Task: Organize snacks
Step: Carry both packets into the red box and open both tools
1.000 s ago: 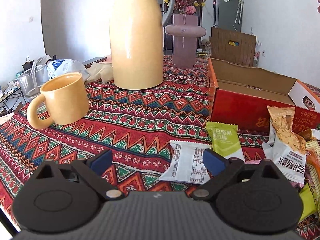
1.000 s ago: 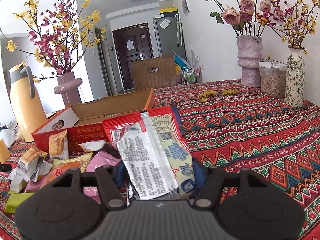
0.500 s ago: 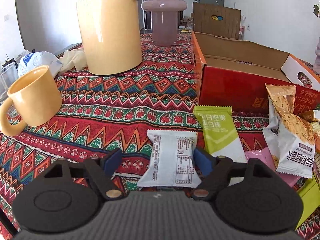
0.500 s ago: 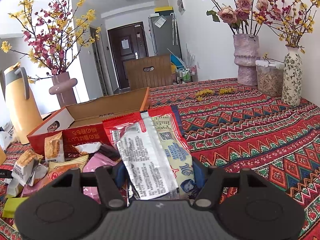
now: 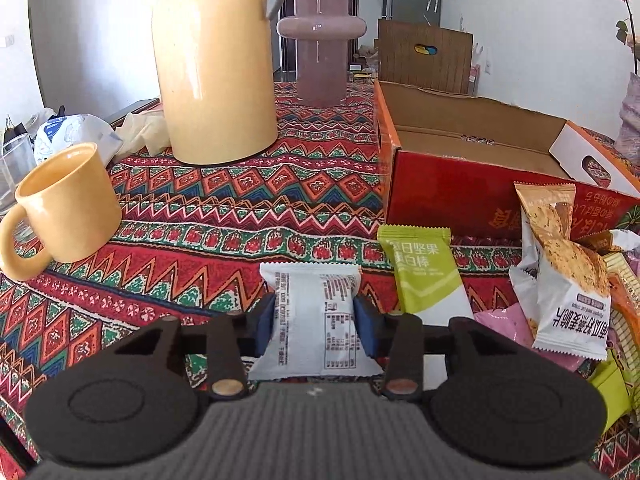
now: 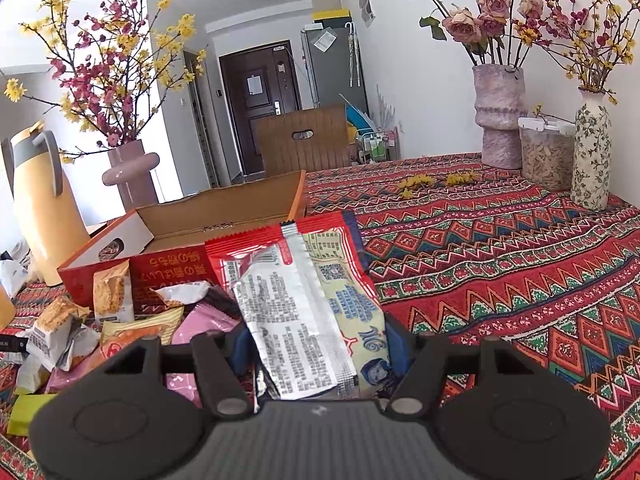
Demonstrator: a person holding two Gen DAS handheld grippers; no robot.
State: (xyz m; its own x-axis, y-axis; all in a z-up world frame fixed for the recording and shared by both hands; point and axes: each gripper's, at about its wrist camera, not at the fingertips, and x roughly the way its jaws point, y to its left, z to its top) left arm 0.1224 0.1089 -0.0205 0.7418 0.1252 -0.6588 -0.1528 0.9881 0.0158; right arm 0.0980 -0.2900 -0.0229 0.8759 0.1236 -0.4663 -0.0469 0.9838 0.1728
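My left gripper [image 5: 315, 320] is shut on a white snack packet [image 5: 316, 320] lying on the patterned tablecloth [image 5: 224, 216]. A green bar packet [image 5: 424, 272] lies just right of it, then a cracker packet [image 5: 568, 280] and a heap of snacks. The open red cardboard box [image 5: 472, 184] stands behind them. My right gripper [image 6: 320, 348] is shut on a red and silver snack packet [image 6: 304, 304], held above the table in front of the same box [image 6: 180, 240]. The snack heap [image 6: 100, 320] lies to its left.
A yellow mug [image 5: 64, 204] stands at the left, a tall yellow thermos [image 5: 212, 60] and a pink vase [image 5: 320, 44] behind. In the right wrist view, two flower vases [image 6: 500, 116] and a lidded jar [image 6: 546, 152] stand at the far right.
My left gripper moved forward and right over the white packet and closed on it. My right gripper kept hold of the red packet and hardly moved.
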